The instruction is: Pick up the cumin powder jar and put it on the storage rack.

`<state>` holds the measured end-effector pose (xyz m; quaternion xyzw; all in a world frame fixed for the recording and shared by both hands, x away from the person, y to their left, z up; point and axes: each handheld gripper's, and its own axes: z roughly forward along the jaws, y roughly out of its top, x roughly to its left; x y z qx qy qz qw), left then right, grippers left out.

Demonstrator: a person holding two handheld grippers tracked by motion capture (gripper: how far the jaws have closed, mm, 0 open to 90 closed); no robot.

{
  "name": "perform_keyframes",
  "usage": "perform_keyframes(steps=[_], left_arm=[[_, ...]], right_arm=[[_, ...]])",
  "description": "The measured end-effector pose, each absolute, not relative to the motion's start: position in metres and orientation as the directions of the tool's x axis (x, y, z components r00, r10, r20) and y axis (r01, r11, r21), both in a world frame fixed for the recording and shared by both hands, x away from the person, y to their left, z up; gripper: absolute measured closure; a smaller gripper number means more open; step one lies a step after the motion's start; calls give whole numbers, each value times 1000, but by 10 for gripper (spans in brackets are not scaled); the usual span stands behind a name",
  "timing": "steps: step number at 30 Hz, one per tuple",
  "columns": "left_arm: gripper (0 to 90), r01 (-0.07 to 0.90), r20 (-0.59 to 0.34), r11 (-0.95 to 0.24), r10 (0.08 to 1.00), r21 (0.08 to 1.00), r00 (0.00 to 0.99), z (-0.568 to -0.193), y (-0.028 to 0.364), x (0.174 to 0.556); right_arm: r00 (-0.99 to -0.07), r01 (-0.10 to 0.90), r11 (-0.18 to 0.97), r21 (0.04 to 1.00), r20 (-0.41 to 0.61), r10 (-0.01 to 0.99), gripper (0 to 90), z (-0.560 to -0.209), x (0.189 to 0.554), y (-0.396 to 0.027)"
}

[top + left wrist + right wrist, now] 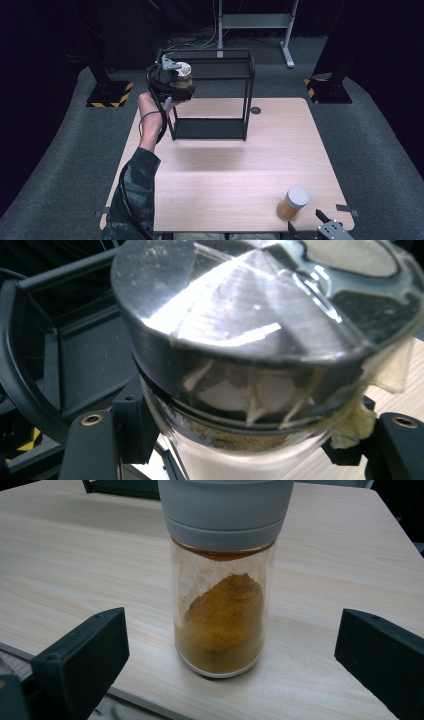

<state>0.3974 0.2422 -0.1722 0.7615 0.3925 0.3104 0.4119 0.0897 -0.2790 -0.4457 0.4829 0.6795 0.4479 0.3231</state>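
- left gripper point(176, 80) raised in the left hand point(150, 107) at the front-left top corner of the black wire shelf rack point(247, 80), jaws clamped on a glass jar point(183, 76).
- left gripper view: the held jar point(240, 440) sits between both black jaws, gripped just under its clear plastic lid point(260, 305); pale powder visible through the glass below the lid; a yellowish torn scrap hangs at the rim on the right side.
- rack stands at the far middle of the light wood table point(225, 170); dark bottom shelf, open frame on top.
- right gripper point(327, 227) low at the near-right table edge, jaws spread apart, not touching anything.
- second jar point(293, 202) with grey lid stands upright on the table near the front-right corner, just ahead of the right gripper.
- right gripper view: that jar point(222, 625) centred between the open jaws, clear gap on both sides; orange-brown powder clumped inside, roughly half full.
- camo sleeve point(132, 200) comes in from the bottom left.
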Motion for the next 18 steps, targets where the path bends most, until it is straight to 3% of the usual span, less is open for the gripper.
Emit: perform_keyframes(steps=[18], left_arm=[[304,342,160,-355,860,870,485,-143,238,406]], right_arm=[[-328,370,134,919,-6,945,0,-447,91,-279]])
